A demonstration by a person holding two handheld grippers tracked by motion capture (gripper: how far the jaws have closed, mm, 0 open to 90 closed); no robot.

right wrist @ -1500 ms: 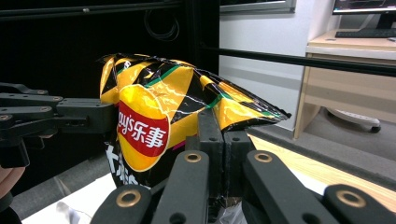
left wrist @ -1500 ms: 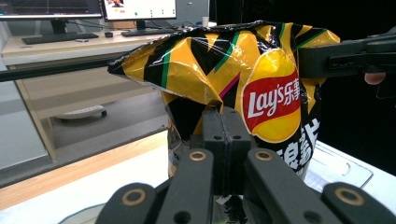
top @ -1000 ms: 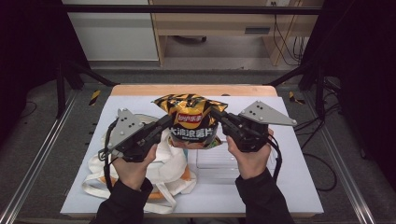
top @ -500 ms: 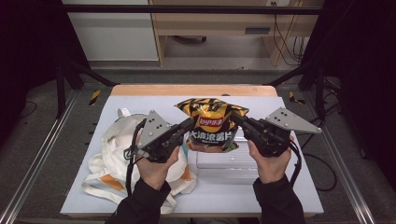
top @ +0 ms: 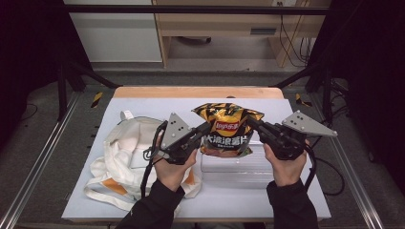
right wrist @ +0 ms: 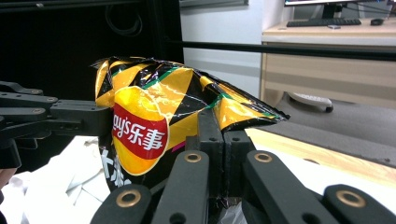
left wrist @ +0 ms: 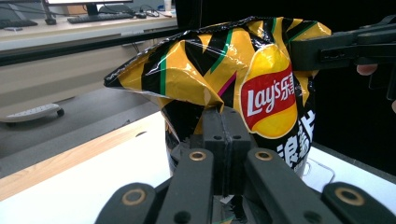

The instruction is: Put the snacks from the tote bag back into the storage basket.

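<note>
A: While both hands are holding it up, where is the bag (top: pixel 227 130) sitting?

B: It is hanging above the table (top: pixel 119 102), over a clear box (top: pixel 236 164), with the left tool (top: pixel 206 128) and the right tool (top: pixel 249 121) gripping it from either side

A: Are the jaws pressing on it?

B: Yes, the left tool's jaws are pinching the bag's left edge; in the left gripper view they are standing pressed together with foil (left wrist: pixel 224 70) caught between them. In the right gripper view the right tool (right wrist: pixel 218 135) is pinching the bag's other edge (right wrist: pixel 187 98) the same way

A: What is the bag looking like?

B: It is showing yellow and black stripes with a red logo, and it is standing upright, puffed and crinkled at the top

A: What else is lying nearby?

B: A white tote (top: pixel 126 152) is lying crumpled on the table's left part, under the left hand (top: pixel 173 167). The right hand (top: pixel 285 167) is hovering near the box's right end, and the wooden strip is showing along the table's far edge
</note>
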